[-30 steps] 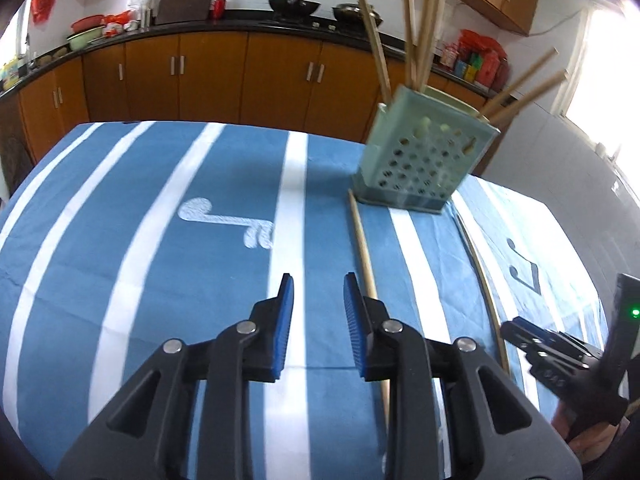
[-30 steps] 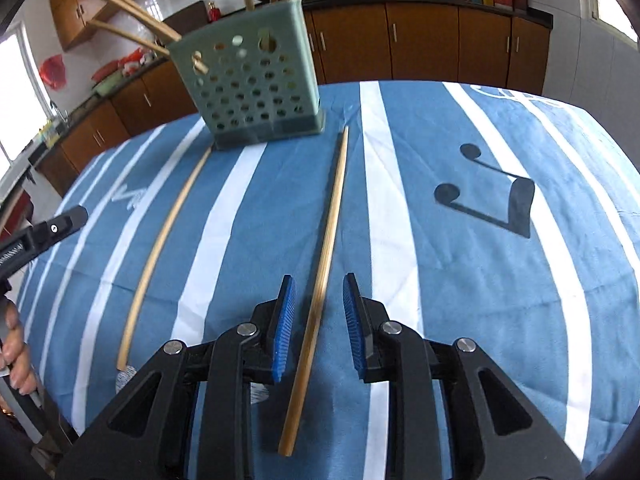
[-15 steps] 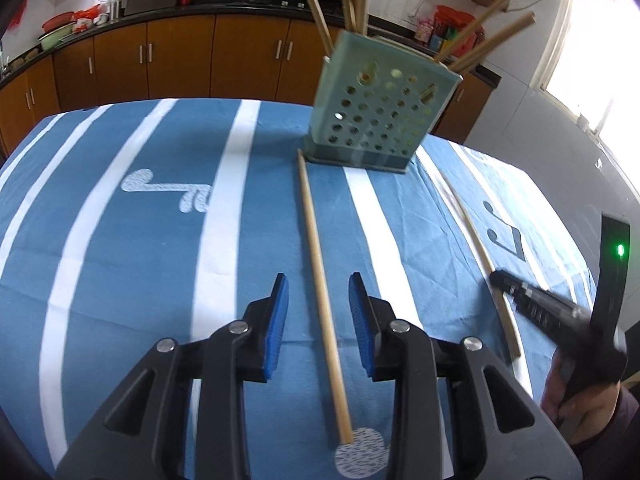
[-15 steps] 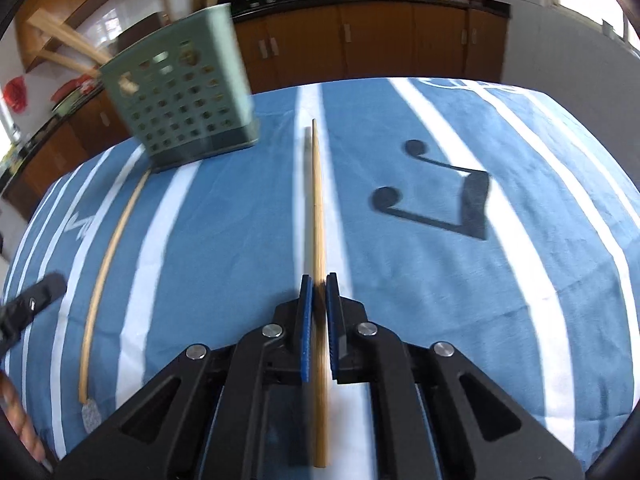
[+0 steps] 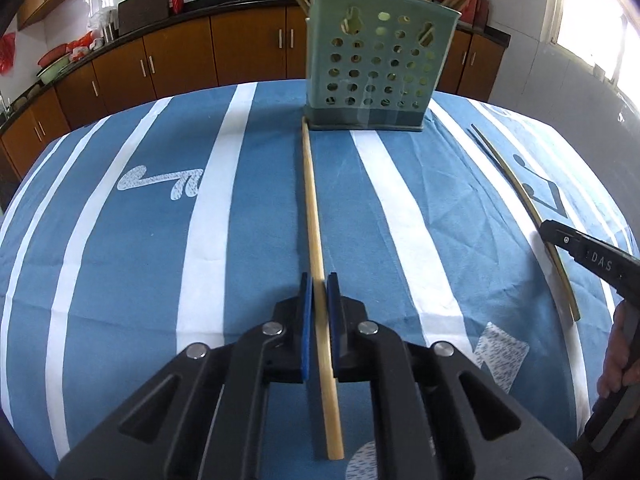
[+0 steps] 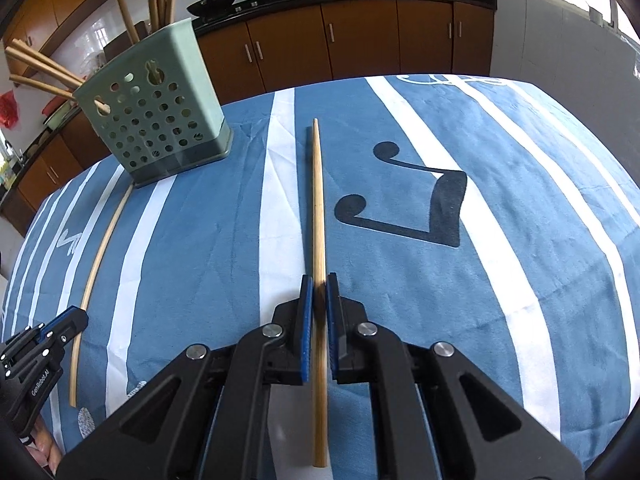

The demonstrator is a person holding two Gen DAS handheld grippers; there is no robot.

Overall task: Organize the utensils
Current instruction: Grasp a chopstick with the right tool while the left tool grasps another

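Left gripper (image 5: 319, 292): blue pads have just closed onto a bamboo chopstick (image 5: 314, 216), pinching it a little way up from its near butt end. The stick lies flat on the blue striped tablecloth (image 5: 248, 264) and runs straight away from the jaws; its far tip sits just beside the left front corner of the green perforated holder (image 5: 380, 60).

Right gripper (image 6: 319, 294): pads likewise clamped on a second chopstick (image 6: 318, 200), gripped nearer its thick end, the butt projecting back under the gripper body. This stick points away along the cloth; its tip ends on the cloth, to the right of the holder and apart from it.

Holder stands upright at the far side of the table with several chopsticks leaning out of its top. Wooden kitchen cabinets (image 5: 248, 52) behind.
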